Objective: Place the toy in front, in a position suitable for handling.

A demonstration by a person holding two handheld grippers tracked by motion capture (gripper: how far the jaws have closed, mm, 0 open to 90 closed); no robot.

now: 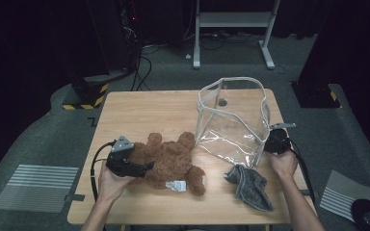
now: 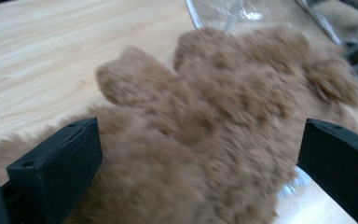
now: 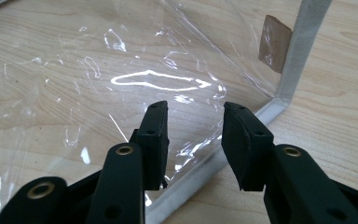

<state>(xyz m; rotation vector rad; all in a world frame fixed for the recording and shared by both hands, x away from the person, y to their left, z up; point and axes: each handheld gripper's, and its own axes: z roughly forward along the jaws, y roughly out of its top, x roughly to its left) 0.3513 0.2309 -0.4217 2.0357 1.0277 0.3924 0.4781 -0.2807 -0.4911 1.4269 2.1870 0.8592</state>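
Grey carpet [image 1: 38, 134] runs all round my worktop [image 1: 149, 110], with dark curtains beyond it, a white metal stand [image 1: 231, 29] past the far edge and black cables [image 1: 142, 67] trailing on the floor at the far left corner. The worktop is pale wood with fine grain and mostly bare on its far left part. On its far right part stands a clear plastic bag [image 1: 231, 120] with white trim, mouth upward. Left of the bag lies a brown teddy bear [image 1: 171, 161], sprawled flat, a white tag near one leg. Just in front of the bag sits a crumpled grey cloth [image 1: 250, 185]. My left claw [image 2: 196, 163] gapes wide, one jaw on either side of the bear's fur. My right claw [image 3: 193, 140] is parted at the bag's near right corner, its jaws either side of the trim, not pinching it.
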